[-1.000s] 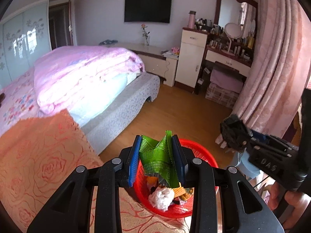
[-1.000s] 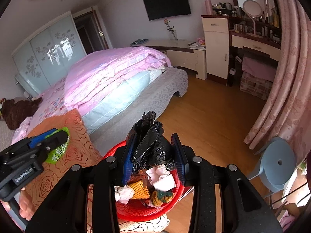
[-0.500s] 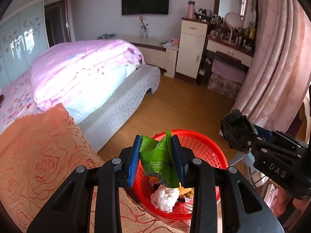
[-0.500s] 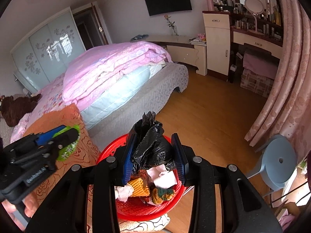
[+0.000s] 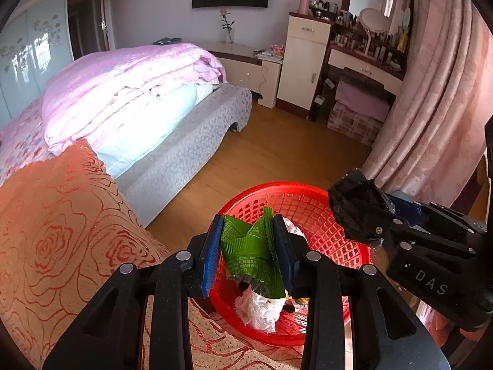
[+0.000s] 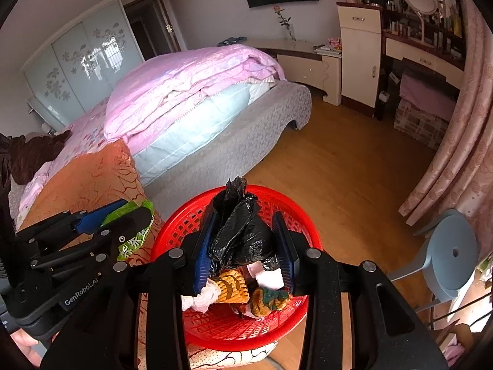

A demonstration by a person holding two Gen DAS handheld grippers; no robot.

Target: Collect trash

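Over the left edge of the round red plastic lattice basket (image 5: 295, 203) I hold my left gripper (image 5: 248, 246), its blue-padded jaws clamped on a crumpled green foil snack wrapper (image 5: 249, 246) with a serrated edge and small printed text. A second ago this gripper sat back over the orange rose-patterned woven cover (image 5: 61, 231) with the basket rim only just under its tips; now the wrapper hangs above the basket's inside, so I judge the drop is close and only the release is left.

Below the wrapper, the basket already holds a wad of soft white tissue (image 5: 258, 308), limp and wrinkled. From the right wrist view I also see a ribbed orange-yellow snack piece (image 6: 231, 286) and a brown and teal lump (image 6: 269, 300) beside folded white paper (image 6: 268, 277), all loose on the basket floor. The basket itself stands at the right edge of the orange cover, partly overhanging the wooden floor (image 5: 277, 154).

Further right, my right gripper (image 6: 243, 240) is closed on a bunched black plastic bag (image 6: 243, 231), thin, glossy and creased, its twisted top poking up past the fingertips. It too has come forward: the basket fills more of the space under it than before. Both pieces are light and crushable, so I expect them to fall loosely once the jaws part.
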